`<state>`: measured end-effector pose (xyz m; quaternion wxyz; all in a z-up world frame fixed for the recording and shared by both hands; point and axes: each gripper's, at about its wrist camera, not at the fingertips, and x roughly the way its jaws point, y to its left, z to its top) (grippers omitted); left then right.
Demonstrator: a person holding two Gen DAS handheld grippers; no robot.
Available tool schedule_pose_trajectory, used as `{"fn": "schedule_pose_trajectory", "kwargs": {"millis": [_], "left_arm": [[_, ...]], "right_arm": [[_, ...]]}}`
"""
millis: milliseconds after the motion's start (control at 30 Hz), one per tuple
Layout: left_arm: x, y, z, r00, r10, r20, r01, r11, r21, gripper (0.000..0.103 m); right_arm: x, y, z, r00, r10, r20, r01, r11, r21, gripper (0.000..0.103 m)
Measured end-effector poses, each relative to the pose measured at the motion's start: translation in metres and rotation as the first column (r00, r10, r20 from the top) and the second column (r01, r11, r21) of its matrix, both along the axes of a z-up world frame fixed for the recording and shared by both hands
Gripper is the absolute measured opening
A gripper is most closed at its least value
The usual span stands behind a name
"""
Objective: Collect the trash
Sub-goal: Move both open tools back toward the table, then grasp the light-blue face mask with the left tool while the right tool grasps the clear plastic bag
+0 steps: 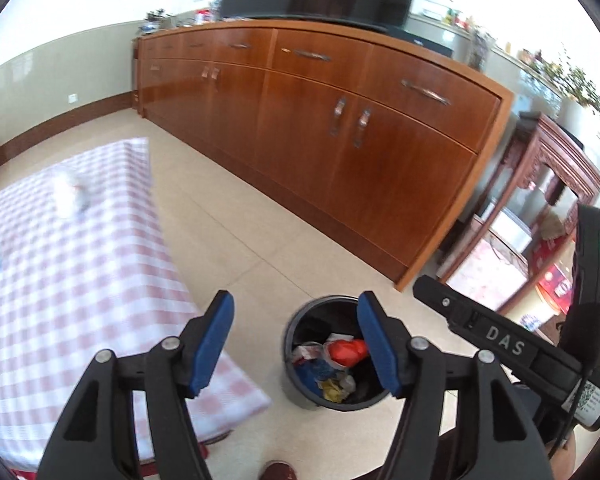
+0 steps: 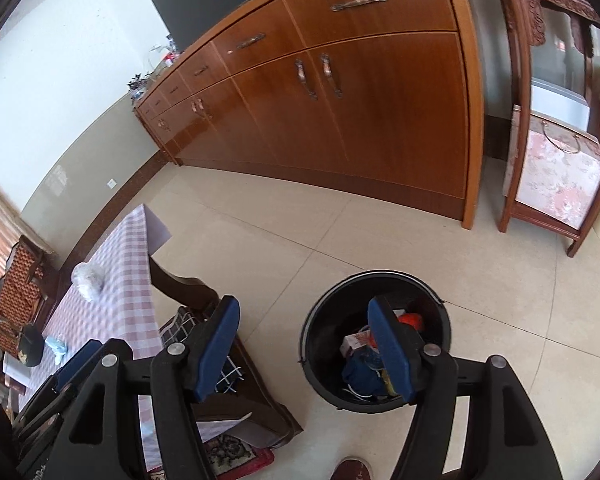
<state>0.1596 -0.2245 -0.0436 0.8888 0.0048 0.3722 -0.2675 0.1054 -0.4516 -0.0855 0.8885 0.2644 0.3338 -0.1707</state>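
Below the empty right gripper, apparently trash-filled bin

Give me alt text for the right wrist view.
Right gripper, open and empty, hangs above a black trash bin on the tiled floor, already holding wrappers and a red item. Left: checkered table with crumpled white trash.

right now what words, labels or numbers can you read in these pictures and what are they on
"DAS": white letters on the black body of the right gripper, seen from the left wrist.
White sticker with a QR code on the same gripper: print too small to read.
Wrappers in the black trash bin: print blurred, unreadable.
Red box on the carved wooden shelf: blurred, unreadable.
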Motion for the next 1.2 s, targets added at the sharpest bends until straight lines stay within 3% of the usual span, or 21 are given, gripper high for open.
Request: {"fn": "schedule_pose_trajectory", "kwargs": {"millis": [300,633,933,1200], "left_arm": [[0.018,0.094,0.007,0.979,0.2,0.042,-0.202,0.979,0.023,0.066],[0.049,0.196,-0.006,0.911,0.41,0.042,-0.412,0.91,0.049,0.066],[0.088,0.27,-0.039,0.837,0.546,-0.035,-0.543,0.837,0.065,0.066],[0.132,0.289,-0.062,0.817,0.569,-0.093,-0.564,0.822,0.078,0.066]], "right_arm": [[0.057,0.096,0.017,0.969,0.243,0.046,-0.241,0.969,-0.054,0.069],[0.117,0.198,0.012,0.894,0.447,0.037,-0.444,0.893,-0.079,0.069],[0.177,0.265,-0.004,0.839,0.544,-0.01,-0.542,0.836,-0.087,0.071],[0.237,0.291,-0.013,0.83,0.555,-0.048,-0.557,0.822,-0.124,0.076]]}}
